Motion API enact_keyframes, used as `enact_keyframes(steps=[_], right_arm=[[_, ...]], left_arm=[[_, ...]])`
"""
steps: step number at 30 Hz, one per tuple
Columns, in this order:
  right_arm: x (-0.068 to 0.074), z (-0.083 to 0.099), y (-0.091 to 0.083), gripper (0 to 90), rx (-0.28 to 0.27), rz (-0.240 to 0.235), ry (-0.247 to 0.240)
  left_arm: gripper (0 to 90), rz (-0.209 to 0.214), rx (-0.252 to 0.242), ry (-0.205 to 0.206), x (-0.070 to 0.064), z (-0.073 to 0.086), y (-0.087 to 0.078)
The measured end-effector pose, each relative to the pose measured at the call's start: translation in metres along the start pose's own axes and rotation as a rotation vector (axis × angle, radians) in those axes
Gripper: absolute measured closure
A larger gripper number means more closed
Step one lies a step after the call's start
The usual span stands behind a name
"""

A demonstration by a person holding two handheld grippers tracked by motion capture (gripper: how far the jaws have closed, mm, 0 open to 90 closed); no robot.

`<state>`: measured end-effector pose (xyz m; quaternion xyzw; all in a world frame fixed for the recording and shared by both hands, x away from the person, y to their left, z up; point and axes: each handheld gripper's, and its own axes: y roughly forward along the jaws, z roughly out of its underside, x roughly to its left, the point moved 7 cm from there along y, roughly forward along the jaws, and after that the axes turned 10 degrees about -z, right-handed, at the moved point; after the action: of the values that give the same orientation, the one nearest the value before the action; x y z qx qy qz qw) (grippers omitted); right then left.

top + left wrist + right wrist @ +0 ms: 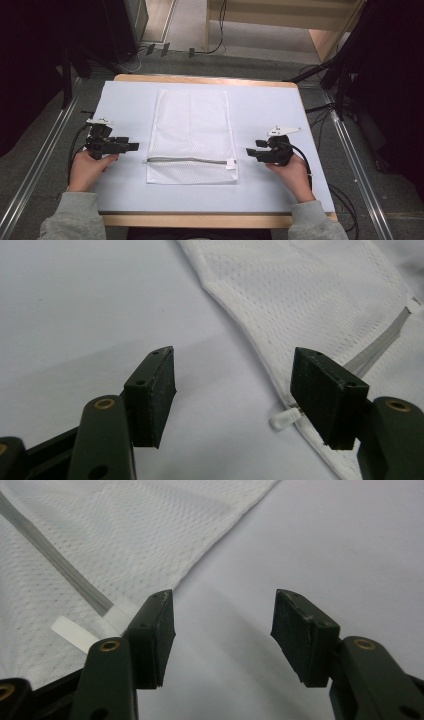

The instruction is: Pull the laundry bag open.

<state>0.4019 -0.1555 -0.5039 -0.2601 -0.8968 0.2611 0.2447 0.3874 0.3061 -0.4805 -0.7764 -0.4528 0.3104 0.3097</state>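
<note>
A white mesh laundry bag (192, 135) lies flat in the middle of the table, its grey zipper (187, 160) running across near the front end. My left gripper (131, 146) is open just left of the bag, its jaws pointing at the zipper's left end. In the left gripper view the bag's edge (260, 347) and a small translucent zipper pull (286, 417) lie between the jaws. My right gripper (252, 148) is open just right of the bag, near a white tab (231, 163). The right gripper view shows the bag (125, 535), its zipper (60, 565) and the tab (75, 634).
A pale grey-blue mat (270, 115) covers the wooden table (200, 220). Metal rails (360, 170) run along the floor on both sides. Cables (150, 50) and dark stands sit beyond the table's far edge.
</note>
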Motion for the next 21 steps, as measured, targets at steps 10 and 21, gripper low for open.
enact_keyframes(steps=[10, 21], right_arm=[[-0.013, 0.007, -0.006, 42.0, 0.002, 0.035, 0.03], [-0.022, 0.017, -0.009, 39.0, 0.02, 0.074, 0.05]], left_arm=[[34.2, -0.023, 0.011, 0.005, 0.004, -0.001, 0.004], [29.3, -0.029, 0.017, -0.011, 0.006, -0.005, 0.012]])
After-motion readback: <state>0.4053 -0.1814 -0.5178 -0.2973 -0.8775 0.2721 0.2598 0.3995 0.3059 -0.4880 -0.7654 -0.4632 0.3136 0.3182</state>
